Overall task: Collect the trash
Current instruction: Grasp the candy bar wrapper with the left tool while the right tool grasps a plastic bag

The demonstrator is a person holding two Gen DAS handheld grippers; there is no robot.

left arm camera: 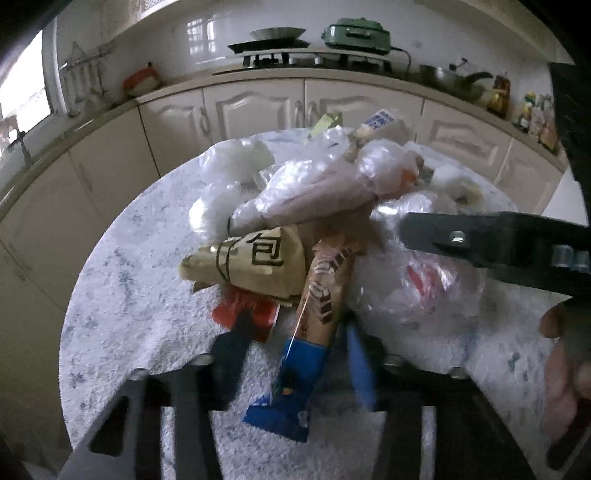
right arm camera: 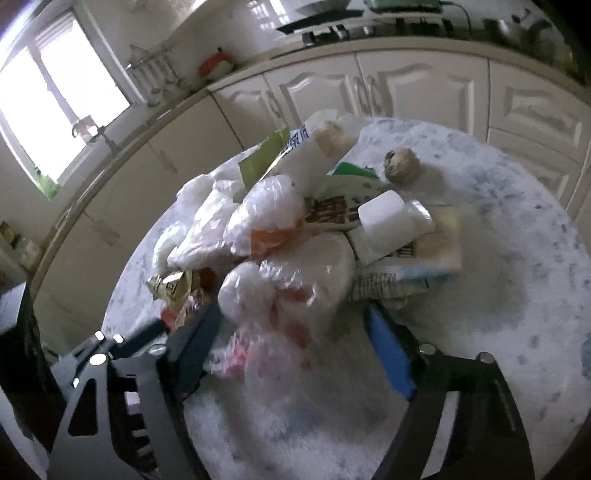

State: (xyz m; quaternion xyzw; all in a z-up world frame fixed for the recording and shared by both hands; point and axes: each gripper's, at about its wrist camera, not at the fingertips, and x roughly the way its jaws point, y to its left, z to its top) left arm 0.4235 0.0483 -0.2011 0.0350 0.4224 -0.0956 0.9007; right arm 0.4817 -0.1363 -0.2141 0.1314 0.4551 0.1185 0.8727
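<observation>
A heap of trash lies on a round white marbled table point(left arm camera: 122, 314): clear plastic bags point(left arm camera: 325, 181), a tan paper bag with black characters point(left arm camera: 258, 258), a red wrapper point(left arm camera: 240, 314) and a brown-and-blue snack wrapper point(left arm camera: 317, 295). My left gripper point(left arm camera: 295, 347) has its jaws around the snack wrapper's blue end point(left arm camera: 295, 380), not fully closed. My right gripper point(right arm camera: 295, 332) is open around a clear plastic bag with red print point(right arm camera: 273, 325); one of its fingers point(left arm camera: 461, 236) reaches in from the right in the left wrist view. A white foam block point(right arm camera: 384, 218), cartons point(right arm camera: 406, 273) and a brown ball point(right arm camera: 400, 164) lie behind.
White kitchen cabinets point(left arm camera: 258, 107) run behind the table under a counter with a stove point(left arm camera: 273, 48), a green cooker point(left arm camera: 358, 35) and a pan point(left arm camera: 454, 79). A window point(right arm camera: 48, 103) is at the left. A person's hand point(left arm camera: 565, 376) holds the right gripper.
</observation>
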